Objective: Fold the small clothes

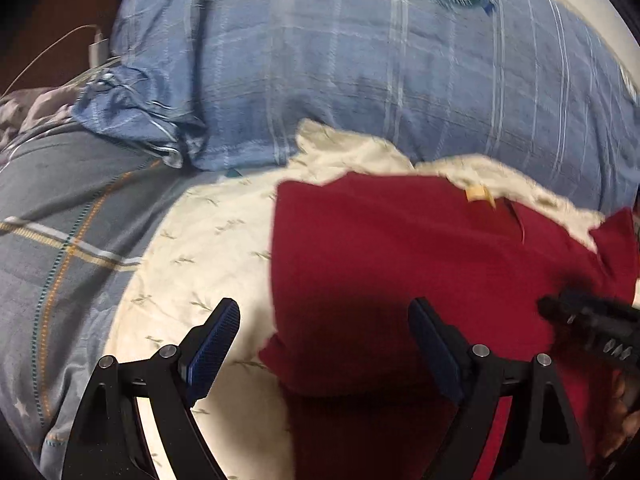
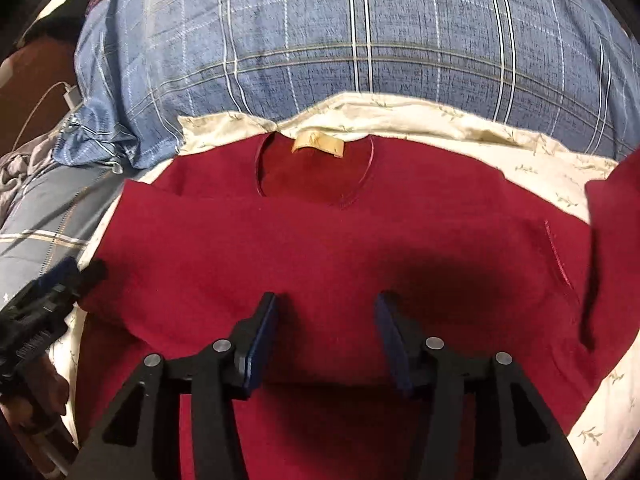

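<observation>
A dark red shirt lies spread flat on a cream sheet over the bed, neckline and tan label toward the blue plaid pillow at the far side. The right tool hangs above the shirt's middle, jaws apart and gripping nothing — the left tool is likewise spread wide and empty, straddling the shirt's left edge. A white charger lies beyond the pillow's corner.

A home bedroom, blue plaid pillow across the top, cream floral bedsheet below, charger cable upper left
</observation>
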`<act>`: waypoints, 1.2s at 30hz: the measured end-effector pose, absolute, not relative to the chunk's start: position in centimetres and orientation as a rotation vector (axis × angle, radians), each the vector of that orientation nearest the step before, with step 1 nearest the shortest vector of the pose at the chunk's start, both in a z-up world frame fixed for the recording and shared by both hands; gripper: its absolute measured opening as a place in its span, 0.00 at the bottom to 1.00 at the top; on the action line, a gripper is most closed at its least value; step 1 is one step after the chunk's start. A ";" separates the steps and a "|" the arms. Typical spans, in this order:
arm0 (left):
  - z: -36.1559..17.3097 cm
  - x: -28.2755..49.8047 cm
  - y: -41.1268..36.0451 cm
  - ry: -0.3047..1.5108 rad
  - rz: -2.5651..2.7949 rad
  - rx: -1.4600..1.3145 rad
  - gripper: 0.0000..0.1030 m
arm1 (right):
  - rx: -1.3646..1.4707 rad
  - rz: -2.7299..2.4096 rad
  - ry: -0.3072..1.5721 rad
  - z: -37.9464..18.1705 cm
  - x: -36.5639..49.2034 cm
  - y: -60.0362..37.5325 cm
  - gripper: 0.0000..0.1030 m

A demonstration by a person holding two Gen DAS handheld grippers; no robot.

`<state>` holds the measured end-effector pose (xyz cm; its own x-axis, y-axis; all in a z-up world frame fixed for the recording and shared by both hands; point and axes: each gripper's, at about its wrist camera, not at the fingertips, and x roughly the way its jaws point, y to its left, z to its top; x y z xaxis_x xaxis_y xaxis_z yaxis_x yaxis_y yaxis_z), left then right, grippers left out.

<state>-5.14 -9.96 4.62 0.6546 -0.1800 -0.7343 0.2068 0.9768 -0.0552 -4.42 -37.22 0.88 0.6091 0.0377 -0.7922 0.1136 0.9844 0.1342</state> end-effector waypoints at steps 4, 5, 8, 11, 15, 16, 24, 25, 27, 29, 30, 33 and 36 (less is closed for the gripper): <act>3.5 -4.6 -10.5 0.879 -0.228 0.057 0.84 | 0.287 -0.045 0.876 3.1 -5.7 -40.5 0.52; 3.6 -4.4 -10.5 0.880 -0.229 0.052 0.84 | 0.307 -0.071 0.856 3.7 -6.1 -41.7 0.56; 3.6 -4.1 -10.3 0.890 -0.231 0.037 0.84 | 0.363 -0.120 0.837 4.3 -7.1 -44.4 0.62; 3.6 -4.0 -10.6 0.885 -0.222 0.051 0.84 | 0.399 -0.125 0.845 3.8 -7.9 -45.3 0.62; 3.4 -3.9 -10.8 0.885 -0.221 0.052 0.84 | 0.337 -0.112 0.864 2.8 -8.2 -43.5 0.62; 3.4 -3.8 -10.8 0.886 -0.223 0.051 0.84 | 0.315 -0.110 0.868 2.5 -8.2 -42.9 0.62; 3.3 -3.6 -10.5 0.902 -0.228 0.041 0.85 | 0.262 -0.115 0.864 0.6 -8.2 -40.9 0.82; 3.3 -3.5 -10.5 0.905 -0.229 0.038 0.86 | 0.242 -0.107 0.876 0.5 -8.0 -40.6 0.85; 3.1 -3.4 -10.4 0.915 -0.230 0.026 0.86 | 0.203 -0.104 0.895 0.1 -7.7 -39.8 0.96; 3.1 -3.3 -10.4 0.917 -0.230 0.024 0.86 | 0.156 -0.116 0.901 -0.2 -7.7 -39.1 0.99; 3.1 -3.3 -10.4 0.917 -0.229 0.025 0.86 | 0.135 -0.123 0.904 -0.3 -7.6 -38.8 1.00; 3.1 -3.3 -10.5 0.917 -0.226 0.027 0.86 | 0.104 -0.139 0.895 -0.5 -7.8 -38.4 1.00; 3.0 -3.3 -10.5 0.916 -0.226 0.027 0.86 | 0.111 -0.132 0.885 -0.5 -7.9 -38.6 1.00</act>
<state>-3.29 -10.53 3.03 0.5872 -0.1823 -0.7886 0.2052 0.9760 -0.0729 -7.94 -38.62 -0.51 0.6263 -0.0692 -0.7765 0.1611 0.9860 0.0421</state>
